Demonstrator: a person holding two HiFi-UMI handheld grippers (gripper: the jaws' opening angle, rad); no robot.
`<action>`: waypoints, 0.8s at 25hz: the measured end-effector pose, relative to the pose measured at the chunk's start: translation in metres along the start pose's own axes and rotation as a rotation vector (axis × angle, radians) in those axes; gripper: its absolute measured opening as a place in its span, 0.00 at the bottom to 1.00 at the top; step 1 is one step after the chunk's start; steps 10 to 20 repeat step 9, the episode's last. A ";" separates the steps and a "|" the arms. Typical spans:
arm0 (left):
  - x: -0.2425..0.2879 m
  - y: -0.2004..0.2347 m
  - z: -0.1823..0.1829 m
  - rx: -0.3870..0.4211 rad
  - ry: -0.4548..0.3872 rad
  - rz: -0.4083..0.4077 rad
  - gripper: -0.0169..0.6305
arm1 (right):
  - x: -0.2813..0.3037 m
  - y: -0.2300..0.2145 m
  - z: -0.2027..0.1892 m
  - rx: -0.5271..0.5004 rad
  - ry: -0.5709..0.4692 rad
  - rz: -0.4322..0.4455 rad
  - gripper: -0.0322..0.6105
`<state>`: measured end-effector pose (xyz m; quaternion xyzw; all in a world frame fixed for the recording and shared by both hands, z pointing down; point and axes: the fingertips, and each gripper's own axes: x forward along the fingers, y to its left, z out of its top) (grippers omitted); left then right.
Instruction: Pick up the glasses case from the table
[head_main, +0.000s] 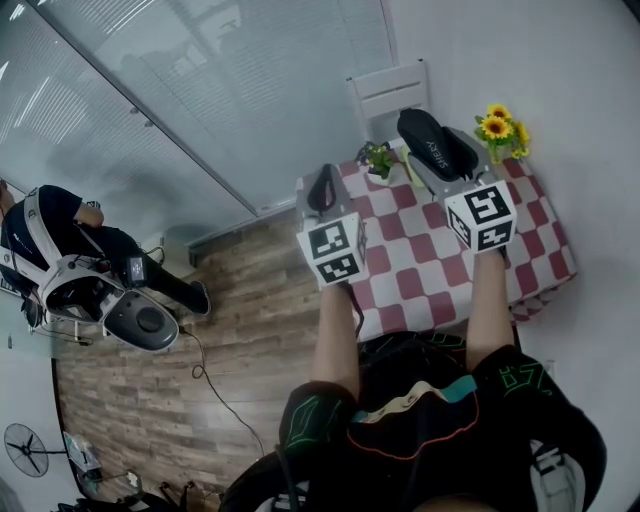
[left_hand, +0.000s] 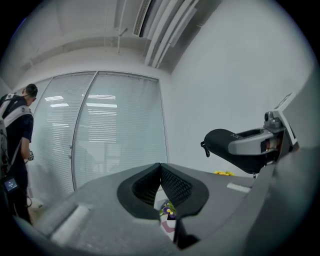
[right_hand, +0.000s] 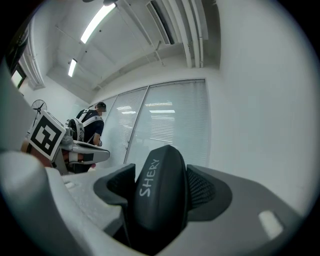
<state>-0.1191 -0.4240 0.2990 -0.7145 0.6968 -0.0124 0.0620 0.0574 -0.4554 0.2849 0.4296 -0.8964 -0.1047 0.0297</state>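
The glasses case (head_main: 432, 143) is clamped between the jaws of the right gripper (right_hand: 161, 200), whose pads are pressed on its two long sides. It is held clear of the checked table (head_main: 540, 250), at about 1 o'clock in the head view. A smooth, rounded black shell is shown, and it is judged to be light and stiff. Crushing is therefore little to be feared, but slipping is, since the curved sides offer the pads scant purchase. The hold appears to be taken across the narrow width towards one end, with the front part left jutting forward. A grip nearer the middle would be judged steadier. The left gripper (left_hand: 160, 170) is closed on nothing, its pads met at the tips. Sunflowers (head_main: 500, 128) are seen at 3 o'clock of the case, a small potted plant (head_main: 378, 158) at 9 o'clock and a white chair (head_main: 390, 95) at 11 o'clock. None of them is touched. A person (head_main: 60, 225) is seen well apart, at 9 o'clock of the view.
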 end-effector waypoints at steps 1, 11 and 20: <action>0.000 0.000 0.001 0.004 -0.001 0.002 0.04 | 0.000 -0.001 0.000 -0.001 -0.001 -0.001 0.55; 0.004 0.000 -0.005 0.012 0.014 0.009 0.04 | 0.003 -0.008 -0.006 0.001 -0.002 -0.003 0.55; 0.004 0.000 -0.005 0.012 0.014 0.009 0.04 | 0.003 -0.008 -0.006 0.001 -0.002 -0.003 0.55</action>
